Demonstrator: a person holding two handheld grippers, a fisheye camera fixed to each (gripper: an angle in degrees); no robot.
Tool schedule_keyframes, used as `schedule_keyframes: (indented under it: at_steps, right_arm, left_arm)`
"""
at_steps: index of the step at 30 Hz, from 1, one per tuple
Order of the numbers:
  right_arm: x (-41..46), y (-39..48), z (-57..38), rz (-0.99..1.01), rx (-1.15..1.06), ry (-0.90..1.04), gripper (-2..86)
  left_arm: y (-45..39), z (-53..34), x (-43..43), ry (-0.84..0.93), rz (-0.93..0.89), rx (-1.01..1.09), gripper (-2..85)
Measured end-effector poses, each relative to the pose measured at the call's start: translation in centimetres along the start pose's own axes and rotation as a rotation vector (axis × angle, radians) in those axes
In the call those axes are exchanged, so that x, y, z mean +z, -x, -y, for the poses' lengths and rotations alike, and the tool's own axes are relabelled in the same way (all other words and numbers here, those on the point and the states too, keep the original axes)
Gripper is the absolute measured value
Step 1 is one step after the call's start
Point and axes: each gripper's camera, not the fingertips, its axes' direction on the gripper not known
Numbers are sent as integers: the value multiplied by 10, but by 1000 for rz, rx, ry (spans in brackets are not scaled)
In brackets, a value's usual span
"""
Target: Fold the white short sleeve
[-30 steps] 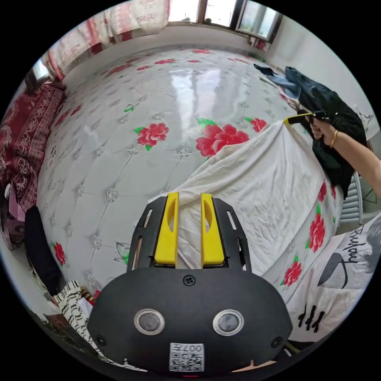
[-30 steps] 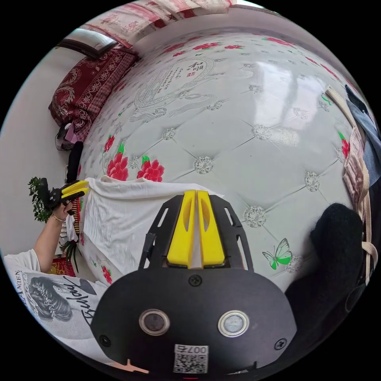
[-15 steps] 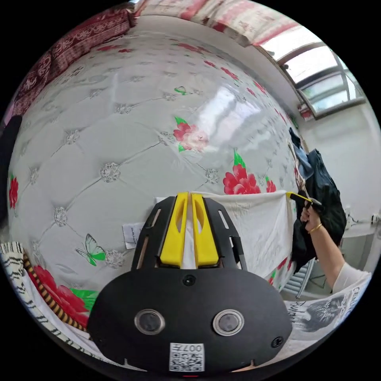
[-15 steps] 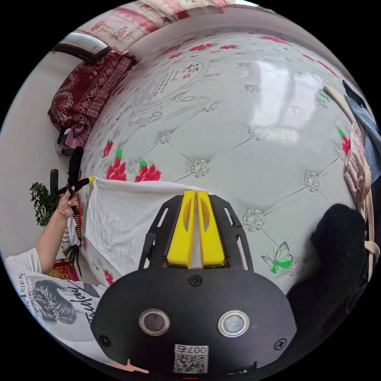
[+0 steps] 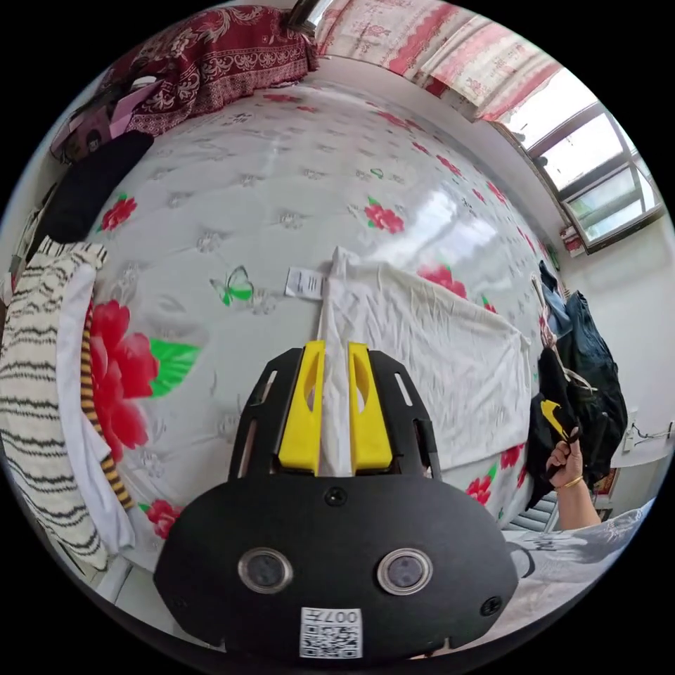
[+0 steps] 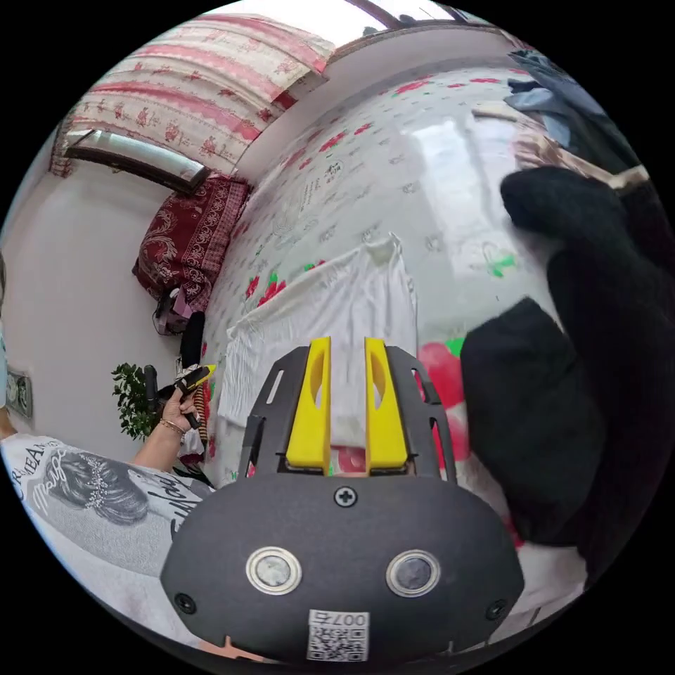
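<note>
On mattress: white short sleeve flat.

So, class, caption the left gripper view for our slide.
Yellow-jawed left gripper poised over a white short-sleeve shirt spread on a glossy flower-printed mattress.

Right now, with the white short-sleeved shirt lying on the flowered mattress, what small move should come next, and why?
Probably move the left gripper forward and close its fingers on the nearest edge of the white short-sleeved shirt. It lies spread flat on the flowered mattress, both left gripper fingers look apart, and the right gripper also looks open.
</note>
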Motion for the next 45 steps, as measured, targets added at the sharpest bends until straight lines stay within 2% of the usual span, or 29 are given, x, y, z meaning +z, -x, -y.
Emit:
schedule_keyframes:
  at_steps: [6,11,16,19,21,22,24,26,27,30,34,40,45]
  right_arm:
    - [-9,-70,-61,134,313,-26,89]
    - [0,-93,-42,231,334,-104,86]
    - [11,-85,2,210,310,-86,42]
    - [14,-26,46,135,95,-35,16]
    - [27,59,71,64,-205,40,7]
    - [33,83,73,51,-291,59,6]
    - [65,175,63,24,-609,155,3]
    - [97,227,40,34,-787,240,4]
    - [123,252,21,50,-868,296,6]
    - [196,271,-23,38,-927,453,18]
    - [248,244,-44,30,-856,623,38]
    - [199,142,21,57,-577,498,63]
    - [169,15,75,113,-151,429,75]
  left_arm:
    - [34,-74,-14,91,-123,-166,59]
    - [55,-92,-16,133,-246,-235,67]
    - [72,-94,-21,118,-316,-288,80]
    - [83,-95,-30,98,-353,-289,85]
    - [89,-96,-35,87,-365,-287,86]
    - [94,-97,-38,78,-377,-289,88]
    - [102,-101,-42,65,-401,-298,92]
    - [113,-107,-48,46,-439,-315,99]
    - [116,-108,-49,42,-448,-318,101]
    - [129,-117,-54,29,-485,-331,110]
    - [147,-129,-59,13,-550,-371,111]
    - [157,-131,-63,4,-629,-343,125]
    - [158,-127,-64,5,-695,-337,147]
